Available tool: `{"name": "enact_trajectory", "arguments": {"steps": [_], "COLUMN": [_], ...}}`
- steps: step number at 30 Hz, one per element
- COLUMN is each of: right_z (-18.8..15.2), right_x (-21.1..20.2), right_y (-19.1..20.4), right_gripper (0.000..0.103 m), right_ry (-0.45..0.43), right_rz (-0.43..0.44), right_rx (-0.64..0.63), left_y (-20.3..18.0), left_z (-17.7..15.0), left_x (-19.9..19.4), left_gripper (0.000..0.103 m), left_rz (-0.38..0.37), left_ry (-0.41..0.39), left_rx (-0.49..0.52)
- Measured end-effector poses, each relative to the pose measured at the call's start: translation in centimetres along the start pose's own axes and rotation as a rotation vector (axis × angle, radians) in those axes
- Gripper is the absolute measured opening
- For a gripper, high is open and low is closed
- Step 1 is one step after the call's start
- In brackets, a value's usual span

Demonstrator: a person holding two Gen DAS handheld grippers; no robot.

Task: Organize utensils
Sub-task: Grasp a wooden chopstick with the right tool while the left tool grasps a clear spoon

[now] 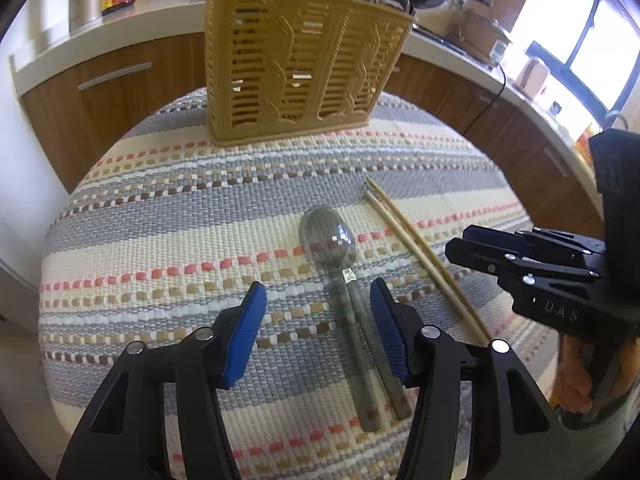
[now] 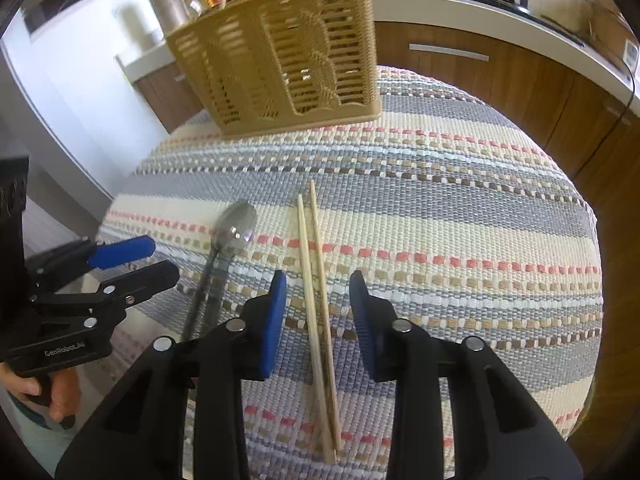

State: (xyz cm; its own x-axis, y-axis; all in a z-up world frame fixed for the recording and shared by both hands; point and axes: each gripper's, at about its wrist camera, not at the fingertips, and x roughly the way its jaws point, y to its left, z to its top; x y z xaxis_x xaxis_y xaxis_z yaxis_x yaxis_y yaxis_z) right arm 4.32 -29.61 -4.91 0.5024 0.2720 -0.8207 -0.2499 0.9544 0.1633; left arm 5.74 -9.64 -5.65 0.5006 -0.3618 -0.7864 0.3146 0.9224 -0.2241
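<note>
Both grippers lined up over their utensils, nothing grabbed yet

The spoon [image 1: 334, 276] lies flat on the striped mat [image 1: 160, 240] with its handle running between the blue pads of your left gripper [image 1: 318, 332] — jaws released, pads clear of it, and the handle sits closer to the right pad, so when you squeeze it'll probably get shoved sideways or twist instead of seating square. Just beside it, the chopsticks [image 2: 316, 300] lie between the pads of your right gripper [image 2: 318, 320], also released and not touching. They're two thin loose sticks lying side by side — pinch off-centre and one could roll out or they'll scissor apart. The tan utensil basket [image 1: 304, 68] stands at the mat's far edge, well apart, already holding a few things, so a dangling chopstick could snag its rim.
</note>
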Motion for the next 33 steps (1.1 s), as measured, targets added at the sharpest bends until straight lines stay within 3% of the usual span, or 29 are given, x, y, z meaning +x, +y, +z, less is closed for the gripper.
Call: {"name": "enact_trajectory", "arguments": {"steps": [5, 12, 20, 23, 30, 33], "right_z": [-0.3, -0.4, -0.4, -0.7, -0.7, 0.3], "right_x": [1.3, 2.0, 2.4, 2.2, 2.2, 2.7], "right_y": [0.0, -1.0, -1.0, -1.1, -0.9, -0.3], "right_gripper": [0.017, 0.017, 0.017, 0.017, 0.017, 0.017], "right_ry": [0.009, 0.012, 0.035, 0.047, 0.119, 0.186], "right_rz": [-0.035, -0.017, -0.019, -0.057, -0.056, -0.035], "right_rx": [-0.004, 0.020, -0.002, -0.016, -0.032, -0.075], "left_y": [-1.6, -2.5, -1.9, -1.3, -0.9, -1.0], "left_z": [0.0, 0.1, 0.3, 0.2, 0.2, 0.5], "left_x": [1.8, 3.9, 3.6, 3.1, 2.7, 2.9], "left_gripper": [0.045, 0.036, 0.018, 0.017, 0.017, 0.023], "left_rz": [0.067, 0.119, 0.121, 0.118, 0.145, 0.129], "left_ry": [0.027, 0.049, 0.053, 0.060, 0.106, 0.145], "left_rx": [0.059, 0.106, 0.089, 0.085, 0.140, 0.158]}}
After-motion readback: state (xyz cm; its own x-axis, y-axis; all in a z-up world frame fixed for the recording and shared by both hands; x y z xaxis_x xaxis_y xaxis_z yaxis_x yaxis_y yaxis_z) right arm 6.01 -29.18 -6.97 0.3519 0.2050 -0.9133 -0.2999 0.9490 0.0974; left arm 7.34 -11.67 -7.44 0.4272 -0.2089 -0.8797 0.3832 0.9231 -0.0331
